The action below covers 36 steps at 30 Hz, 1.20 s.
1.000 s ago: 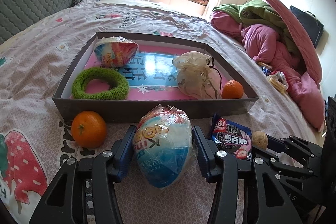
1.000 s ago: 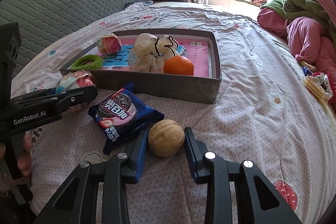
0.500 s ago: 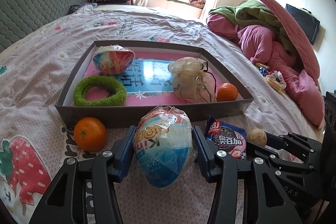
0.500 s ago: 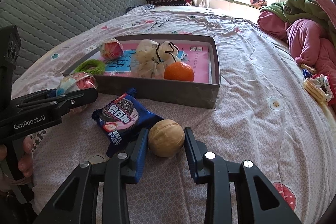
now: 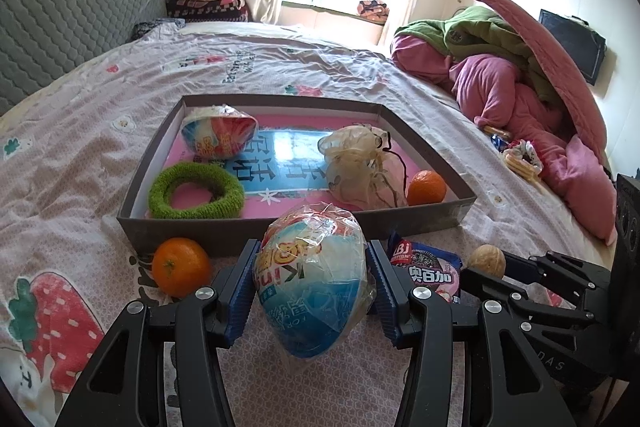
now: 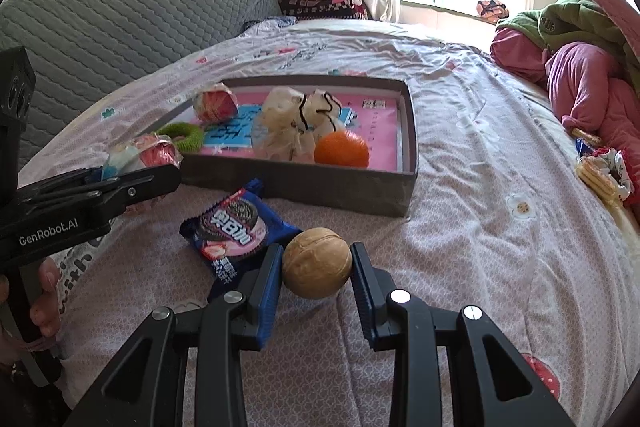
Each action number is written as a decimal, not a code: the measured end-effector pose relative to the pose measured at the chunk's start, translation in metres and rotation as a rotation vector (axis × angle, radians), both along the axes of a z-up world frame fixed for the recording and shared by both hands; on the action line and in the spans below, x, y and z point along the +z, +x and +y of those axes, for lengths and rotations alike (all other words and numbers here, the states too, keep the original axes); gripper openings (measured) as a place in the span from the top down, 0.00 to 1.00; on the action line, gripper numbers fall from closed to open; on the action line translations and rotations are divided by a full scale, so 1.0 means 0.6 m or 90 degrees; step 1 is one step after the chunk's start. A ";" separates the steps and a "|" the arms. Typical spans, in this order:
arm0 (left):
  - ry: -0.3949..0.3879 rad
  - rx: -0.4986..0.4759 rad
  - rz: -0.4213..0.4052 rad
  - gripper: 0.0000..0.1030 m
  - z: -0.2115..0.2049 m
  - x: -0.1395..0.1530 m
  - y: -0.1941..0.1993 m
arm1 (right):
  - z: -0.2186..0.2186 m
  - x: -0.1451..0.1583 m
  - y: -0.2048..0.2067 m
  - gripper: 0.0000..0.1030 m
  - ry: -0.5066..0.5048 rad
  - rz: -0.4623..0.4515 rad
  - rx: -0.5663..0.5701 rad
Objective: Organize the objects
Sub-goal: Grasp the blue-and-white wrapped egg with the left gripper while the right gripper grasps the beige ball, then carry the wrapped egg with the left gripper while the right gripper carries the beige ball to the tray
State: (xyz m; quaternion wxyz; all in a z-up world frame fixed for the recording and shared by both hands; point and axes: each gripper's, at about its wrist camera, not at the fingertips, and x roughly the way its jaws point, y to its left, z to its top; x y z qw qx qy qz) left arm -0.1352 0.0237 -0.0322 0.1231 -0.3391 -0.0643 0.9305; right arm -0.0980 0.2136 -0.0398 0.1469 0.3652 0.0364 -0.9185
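Clamping wrapped egg [image 5: 312, 279]: left gripper [image 5: 312, 291]; right gripper [image 6: 317, 269] clamping walnut [image 6: 317, 263].

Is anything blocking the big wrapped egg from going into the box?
Only the box's near wall stands between the wrapped egg, gripped by the left gripper, and the box floor. Just past that wall lie a mesh pouch and a green ring, with bare floor between them.

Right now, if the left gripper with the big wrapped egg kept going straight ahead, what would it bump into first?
Probably the near wall of the gray box. The left gripper points straight at it, clamped on the wrapped egg. If it is high enough to clear the wall, the sheer pouch inside comes next; depth is hard to judge.
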 end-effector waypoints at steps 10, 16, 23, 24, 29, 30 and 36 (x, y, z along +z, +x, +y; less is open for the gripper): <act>0.006 0.009 0.014 0.48 -0.009 0.014 0.003 | -0.020 0.017 0.014 0.67 0.025 0.046 0.024; 0.002 0.016 0.025 0.48 -0.014 0.021 0.006 | -0.025 0.024 0.017 0.67 0.033 0.064 0.023; 0.000 0.018 0.029 0.48 -0.016 0.025 0.006 | -0.032 0.034 0.013 0.67 0.021 0.077 0.031; -0.001 0.019 0.030 0.48 -0.016 0.025 0.006 | -0.034 0.034 0.013 0.67 0.022 0.079 0.033; 0.000 0.018 0.031 0.48 -0.017 0.027 0.006 | -0.040 0.040 0.010 0.67 0.016 0.083 0.039; -0.001 0.018 0.031 0.48 -0.017 0.028 0.006 | -0.041 0.042 0.009 0.67 0.016 0.085 0.039; -0.004 0.020 0.031 0.48 -0.017 0.027 0.005 | -0.042 0.050 0.001 0.67 0.004 0.091 0.040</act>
